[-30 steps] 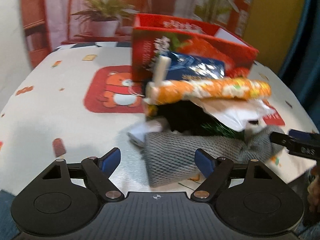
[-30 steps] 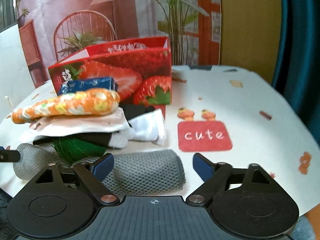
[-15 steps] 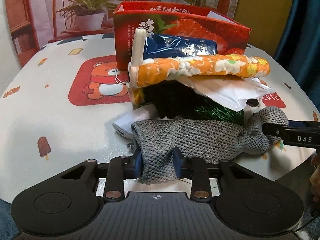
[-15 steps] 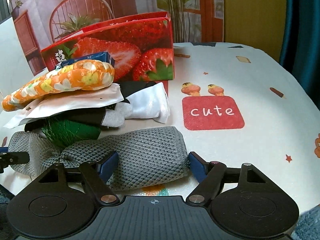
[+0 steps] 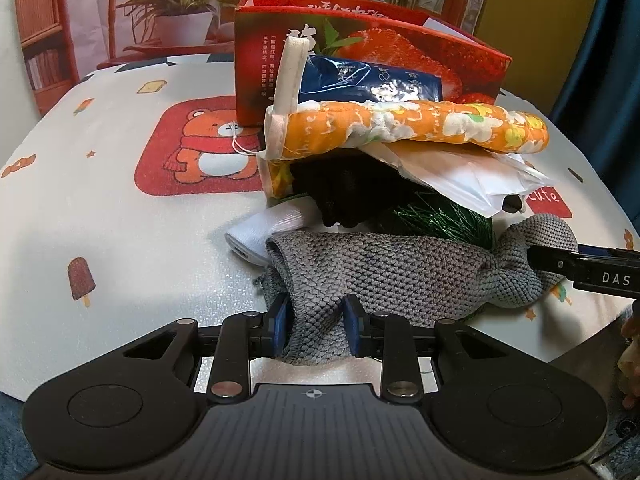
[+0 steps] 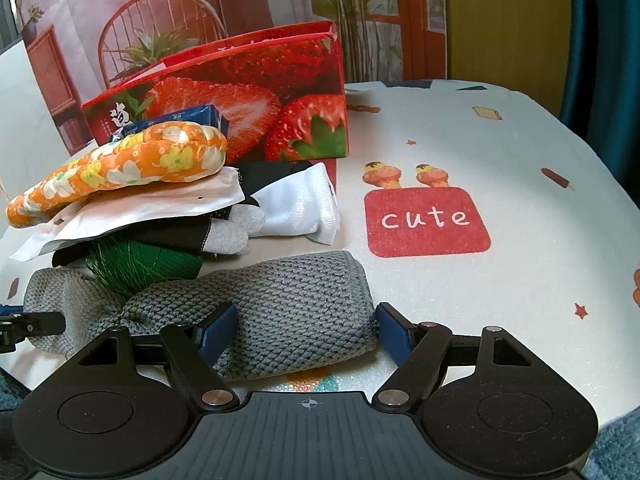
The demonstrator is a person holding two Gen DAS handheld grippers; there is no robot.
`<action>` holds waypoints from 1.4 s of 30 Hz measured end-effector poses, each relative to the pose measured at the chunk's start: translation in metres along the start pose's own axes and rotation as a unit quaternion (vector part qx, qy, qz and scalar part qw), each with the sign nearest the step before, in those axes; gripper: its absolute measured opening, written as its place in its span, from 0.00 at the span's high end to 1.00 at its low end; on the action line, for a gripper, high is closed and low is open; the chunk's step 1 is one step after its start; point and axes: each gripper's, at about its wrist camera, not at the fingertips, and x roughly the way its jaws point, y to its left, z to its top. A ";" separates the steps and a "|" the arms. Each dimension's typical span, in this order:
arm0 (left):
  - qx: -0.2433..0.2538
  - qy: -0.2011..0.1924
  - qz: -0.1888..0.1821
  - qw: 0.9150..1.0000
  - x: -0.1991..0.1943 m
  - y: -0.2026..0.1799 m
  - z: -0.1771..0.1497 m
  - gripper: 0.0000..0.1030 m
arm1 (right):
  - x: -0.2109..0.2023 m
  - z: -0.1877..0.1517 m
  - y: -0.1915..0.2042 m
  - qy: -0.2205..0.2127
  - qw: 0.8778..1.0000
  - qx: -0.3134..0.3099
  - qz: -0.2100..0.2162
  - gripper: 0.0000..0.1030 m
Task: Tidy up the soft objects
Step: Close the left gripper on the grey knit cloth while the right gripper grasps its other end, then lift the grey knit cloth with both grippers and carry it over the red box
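A grey knitted cloth lies at the table's near edge; in the right wrist view its other end shows. My left gripper is shut on one end of it. My right gripper is open, its blue pads on either side of the other end. Behind lies a pile: an orange floral oven mitt, a white plastic packet, black and green fabrics and a white sock.
A red strawberry-print box stands open behind the pile, a blue packet leaning against it. The white patterned tablecloth has a red "cute" patch and a bear patch. The table edge is just below both grippers.
My left gripper moved in and shut on the grey cloth's end. My right gripper moved forward around the cloth's other end, still open.
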 end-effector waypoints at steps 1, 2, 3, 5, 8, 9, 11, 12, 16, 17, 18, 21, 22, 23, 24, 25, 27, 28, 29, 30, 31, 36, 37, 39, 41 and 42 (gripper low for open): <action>-0.001 0.000 -0.001 1.000 0.000 0.000 0.000 0.69 | 0.000 0.000 -0.001 0.000 1.000 0.001 0.001 0.30; -0.002 0.000 -0.001 1.000 0.000 0.000 0.000 0.69 | 0.000 0.000 -0.001 0.000 1.000 0.002 0.002 0.30; -0.004 0.000 -0.002 1.000 0.000 0.001 0.000 0.69 | 0.000 0.000 -0.001 0.000 1.000 0.003 0.002 0.30; -0.006 -0.002 -0.004 1.000 0.000 0.002 0.000 0.70 | 0.000 -0.001 -0.001 0.000 1.000 0.003 0.002 0.31; -0.007 -0.006 -0.009 1.000 -0.001 0.002 -0.001 0.80 | -0.001 -0.001 -0.001 -0.001 1.000 0.004 0.005 0.37; -0.005 -0.008 -0.008 1.000 -0.002 0.002 -0.001 0.82 | -0.001 -0.001 -0.001 -0.001 1.000 0.005 0.007 0.39; -0.001 -0.013 -0.009 1.000 -0.004 0.000 -0.002 0.85 | -0.001 -0.001 0.000 -0.001 1.000 0.005 0.008 0.47; 0.000 -0.014 -0.008 1.000 -0.005 0.000 -0.002 0.86 | -0.002 -0.001 0.000 0.000 1.000 0.005 0.013 0.50; 0.001 -0.014 -0.009 1.000 -0.005 -0.001 -0.002 0.88 | -0.003 -0.002 0.001 0.001 1.000 0.002 0.025 0.62; 0.000 -0.015 -0.009 1.000 -0.005 0.000 -0.002 0.88 | -0.003 -0.002 0.001 0.000 1.000 0.001 0.026 0.64; -0.001 -0.015 -0.010 1.000 -0.006 0.001 -0.002 0.88 | -0.004 -0.002 0.001 -0.001 1.000 0.001 0.029 0.65; -0.008 -0.018 -0.014 1.000 -0.007 0.004 -0.002 0.89 | -0.006 -0.002 0.002 -0.006 0.999 -0.001 0.034 0.69; -0.011 -0.020 -0.016 1.000 -0.008 0.006 -0.002 0.90 | -0.007 -0.002 0.002 -0.008 0.999 -0.002 0.035 0.70; -0.014 -0.023 -0.018 0.999 -0.009 0.008 -0.002 0.91 | -0.008 -0.002 0.002 -0.011 0.999 -0.002 0.035 0.72; -0.018 -0.027 -0.020 0.999 -0.011 0.009 -0.002 0.91 | -0.009 -0.001 0.003 -0.013 0.999 -0.002 0.036 0.72; -0.021 -0.032 -0.023 0.999 -0.013 0.010 -0.002 0.92 | -0.011 -0.001 0.003 -0.015 0.999 -0.003 0.037 0.73; -0.019 -0.043 -0.021 0.999 -0.019 0.011 -0.002 0.92 | -0.015 0.000 0.004 -0.022 0.999 -0.006 0.039 0.74; -0.018 -0.049 -0.019 0.998 -0.023 0.010 -0.002 0.92 | -0.019 0.000 0.005 -0.027 0.999 -0.008 0.039 0.74; -0.017 -0.055 -0.018 0.998 -0.027 0.010 -0.001 0.92 | -0.023 0.001 0.007 -0.033 0.999 -0.011 0.041 0.74; -0.017 -0.060 -0.018 0.998 -0.030 0.010 -0.001 0.92 | -0.027 0.001 0.008 -0.040 0.998 -0.015 0.043 0.75; -0.017 -0.065 -0.018 0.998 -0.033 0.010 0.000 0.92 | -0.031 0.002 0.009 -0.045 0.998 -0.018 0.045 0.75; -0.018 -0.092 -0.015 0.996 -0.049 0.009 0.004 0.92 | -0.051 0.008 0.015 -0.075 0.995 -0.029 0.057 0.77; -0.017 -0.097 -0.015 0.995 -0.054 0.008 0.004 0.92 | -0.054 0.009 0.016 -0.081 0.994 -0.032 0.059 0.77; -0.013 -0.109 -0.014 0.994 -0.063 0.006 0.005 0.92 | -0.061 0.011 0.019 -0.091 0.993 -0.035 0.063 0.77; -0.009 -0.123 -0.013 0.992 -0.072 0.004 0.006 0.92 | -0.069 0.012 0.021 -0.103 0.992 -0.042 0.067 0.77; -0.007 -0.131 -0.013 0.991 -0.076 0.003 0.006 0.92 | -0.072 0.013 0.023 -0.109 0.991 -0.045 0.069 0.78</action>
